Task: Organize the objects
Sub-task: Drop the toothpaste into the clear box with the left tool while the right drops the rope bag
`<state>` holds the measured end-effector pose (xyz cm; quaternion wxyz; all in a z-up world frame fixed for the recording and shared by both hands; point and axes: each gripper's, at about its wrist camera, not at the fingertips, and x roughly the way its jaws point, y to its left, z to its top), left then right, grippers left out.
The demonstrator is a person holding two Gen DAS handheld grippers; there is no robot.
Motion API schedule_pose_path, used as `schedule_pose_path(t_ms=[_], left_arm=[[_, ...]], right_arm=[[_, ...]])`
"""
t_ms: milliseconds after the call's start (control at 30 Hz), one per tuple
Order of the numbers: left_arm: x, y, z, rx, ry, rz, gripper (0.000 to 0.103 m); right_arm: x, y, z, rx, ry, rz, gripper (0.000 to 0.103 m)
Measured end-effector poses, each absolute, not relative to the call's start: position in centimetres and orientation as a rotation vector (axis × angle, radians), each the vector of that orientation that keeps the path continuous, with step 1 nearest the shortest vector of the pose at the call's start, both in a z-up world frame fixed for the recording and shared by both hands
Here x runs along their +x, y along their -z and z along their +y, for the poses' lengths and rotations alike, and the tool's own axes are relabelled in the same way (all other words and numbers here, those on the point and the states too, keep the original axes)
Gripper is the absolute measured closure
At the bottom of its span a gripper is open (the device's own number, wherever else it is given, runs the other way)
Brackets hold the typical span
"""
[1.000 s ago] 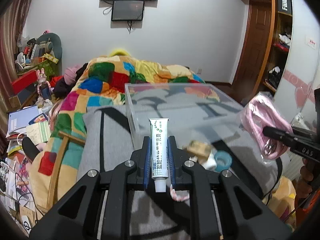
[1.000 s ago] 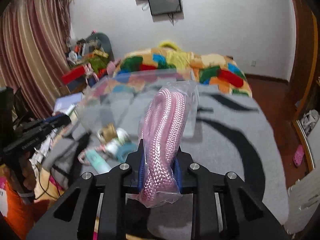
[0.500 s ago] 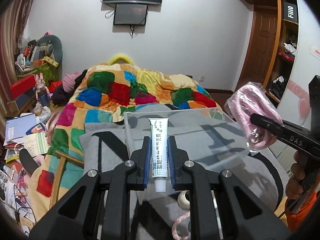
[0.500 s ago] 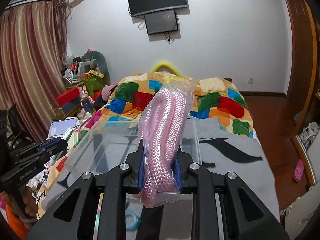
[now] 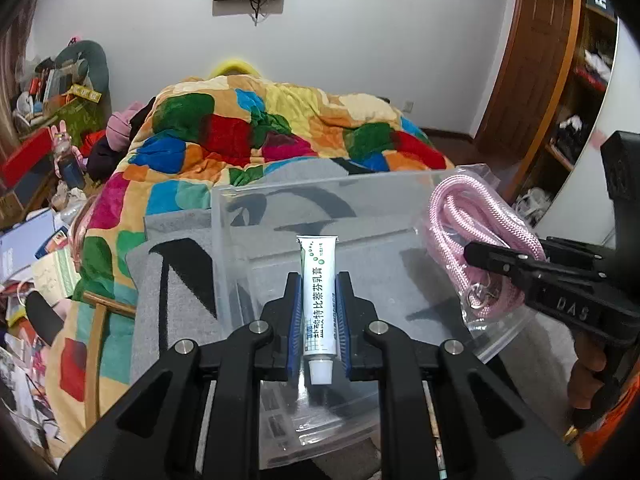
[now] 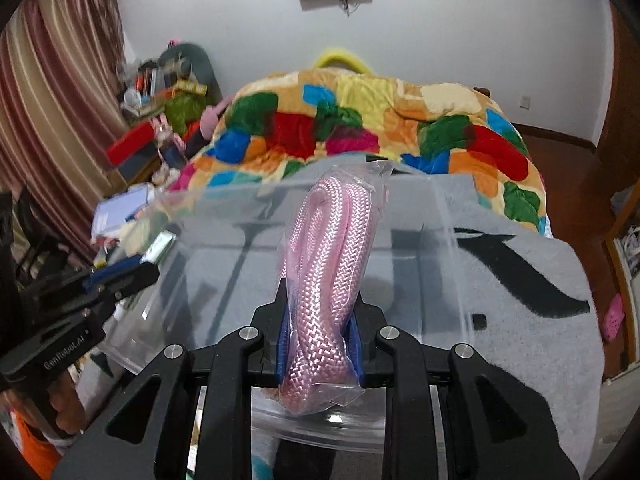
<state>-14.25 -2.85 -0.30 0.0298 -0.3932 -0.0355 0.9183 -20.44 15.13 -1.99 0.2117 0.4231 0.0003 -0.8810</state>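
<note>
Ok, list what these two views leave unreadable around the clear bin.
- Floor of the clear bin, left wrist view: the left gripper and its tube cover the near part.
- Bagged pink rope, right wrist view: it blocks the bin's middle.
- Left gripper, right wrist view: blurred, tube unseen.

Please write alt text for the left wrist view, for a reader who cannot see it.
The left hand-held gripper clamps a white ointment tube above a clear plastic box on a grey blanket. At right, the right hand-held gripper holds a bagged pink rope.
</note>
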Motion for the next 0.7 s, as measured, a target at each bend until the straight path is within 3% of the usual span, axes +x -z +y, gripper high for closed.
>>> schedule_pose_path(t_ms=[233,300,567,700], left_arm=[[-14.0,0.3,-2.4,-1.237,-2.821,-0.071,0.087],[-13.7,0.0,-2.6,-1.233,-2.824,-0.081,0.082],[-11.5,-2.1,-3.4,-1.149,-2.865,-0.113,0.051],[-10.0,-2.9,-3.0,-1.102,-2.889,-0.086,0.042]], right_arm=[[-19.7,1.8,14.9,1.191,2.465,0.101,0.079],[-19.1,1.2,15.2,1.172,2.483,0.108,0.078],[-16.3,-1.3,16.3,1.066,2.511,0.107,0.061],[-14.2,-2.1,16.8,1.014,2.505,0.107,0.053]])
